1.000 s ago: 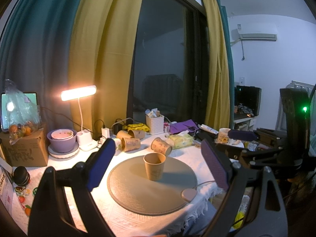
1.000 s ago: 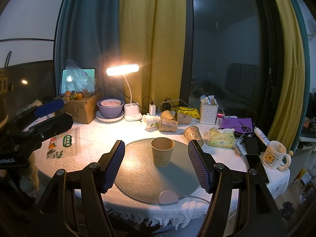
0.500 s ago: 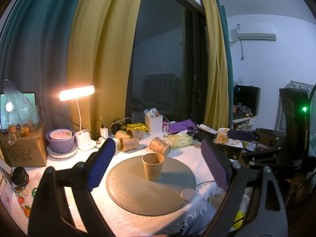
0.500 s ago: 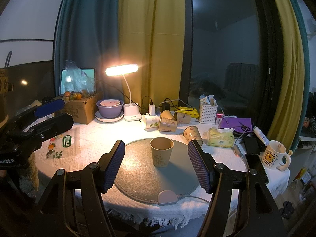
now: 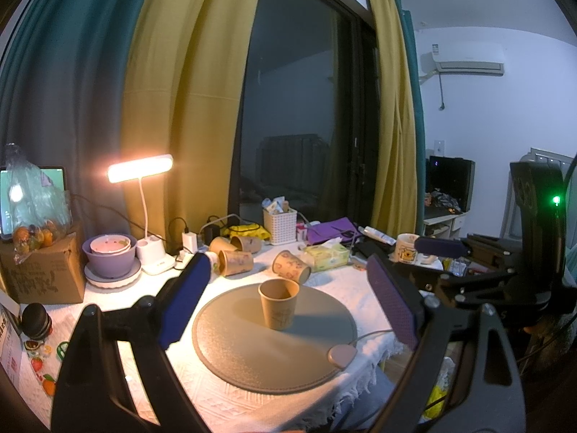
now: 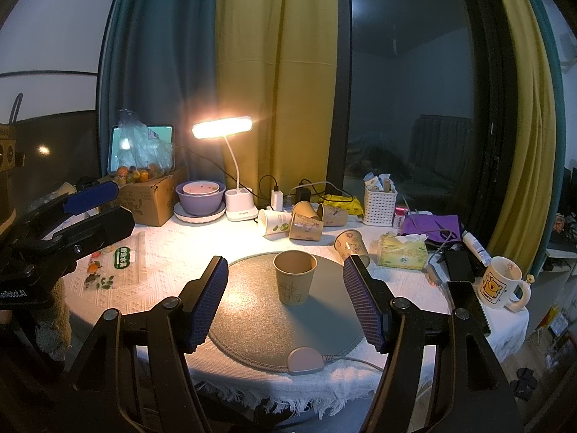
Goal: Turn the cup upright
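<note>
Paper cup (image 6: pixel 294 277) stands upright on the mat (image 6: pixel 252 321) — job looks done — your left gripper (image 5: pixel 288 301) and right gripper (image 6: pixel 288 303) gape wide, empty.

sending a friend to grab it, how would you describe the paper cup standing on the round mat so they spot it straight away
Find the round grey mat at the front of the white-clothed table. The brown paper cup stands alone near its middle, mouth up. The other paper cups lie tipped over on the cloth behind the mat, toward the lit desk lamp.
</note>
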`<action>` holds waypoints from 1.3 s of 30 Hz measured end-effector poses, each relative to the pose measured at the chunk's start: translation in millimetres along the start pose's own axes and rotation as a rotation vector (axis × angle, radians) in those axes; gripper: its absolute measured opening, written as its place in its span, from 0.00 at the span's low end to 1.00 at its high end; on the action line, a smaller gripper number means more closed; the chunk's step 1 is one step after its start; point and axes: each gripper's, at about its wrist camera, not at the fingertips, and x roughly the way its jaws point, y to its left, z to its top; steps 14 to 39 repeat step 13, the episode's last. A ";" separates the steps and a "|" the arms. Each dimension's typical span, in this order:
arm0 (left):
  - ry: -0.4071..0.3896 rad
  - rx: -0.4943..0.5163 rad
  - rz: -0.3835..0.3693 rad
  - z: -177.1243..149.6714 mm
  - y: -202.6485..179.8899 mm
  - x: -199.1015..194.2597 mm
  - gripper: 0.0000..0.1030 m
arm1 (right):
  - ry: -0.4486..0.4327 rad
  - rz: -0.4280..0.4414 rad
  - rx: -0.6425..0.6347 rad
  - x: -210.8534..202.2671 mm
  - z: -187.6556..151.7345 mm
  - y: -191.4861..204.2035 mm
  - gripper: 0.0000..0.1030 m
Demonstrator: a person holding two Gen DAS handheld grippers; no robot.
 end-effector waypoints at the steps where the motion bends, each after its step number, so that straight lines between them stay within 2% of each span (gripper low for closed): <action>1: 0.001 0.000 0.000 0.1 0.4 0.1 0.87 | 0.001 -0.001 0.001 0.9 0.4 0.6 0.68; 39: -0.011 0.002 -0.016 -3.9 -10.5 -6.7 0.87 | 0.007 -0.010 -0.006 1.1 -1.5 -4.4 0.68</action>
